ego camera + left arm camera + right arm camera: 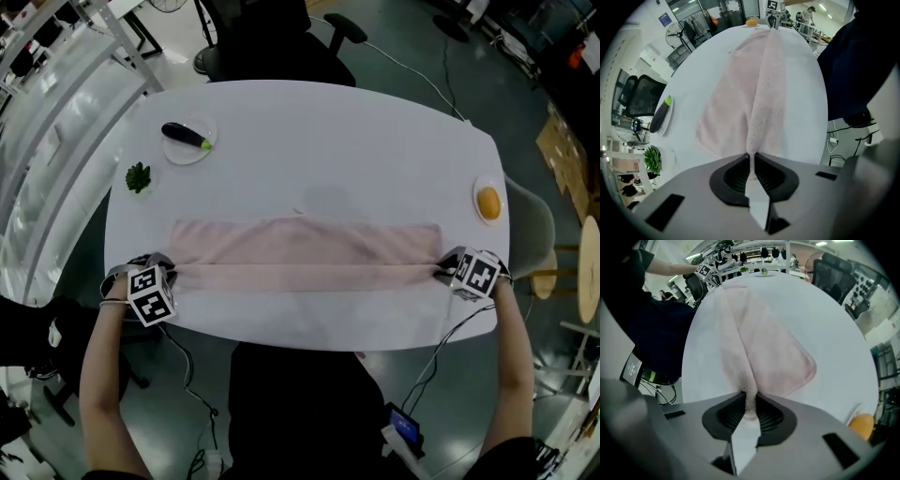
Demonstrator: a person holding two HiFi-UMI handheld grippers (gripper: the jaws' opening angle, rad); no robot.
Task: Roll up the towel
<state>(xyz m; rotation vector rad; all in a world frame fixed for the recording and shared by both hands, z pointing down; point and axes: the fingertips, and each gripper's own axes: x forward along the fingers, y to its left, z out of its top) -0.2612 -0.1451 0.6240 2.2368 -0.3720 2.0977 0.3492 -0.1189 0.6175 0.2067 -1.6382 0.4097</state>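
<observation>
My left claw is pinching one end of the towel and my right claw is pinching the other. The towel is lying long-ways between them on the table, with its flat part just past both claws.

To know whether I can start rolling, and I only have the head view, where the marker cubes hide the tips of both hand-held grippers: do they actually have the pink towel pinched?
Observer: The left hand-held gripper, in its own view, has its jaws closed on a fold of the pale pink terry towel.
Operator: And the right?
Observer: The right hand-held gripper likewise pinches a towel fold between its jaws.
Operator: Is that fold flat?
Observer: No, it stands as a raised ridge running between the two; the rest lies flat on the white oval table.
</observation>
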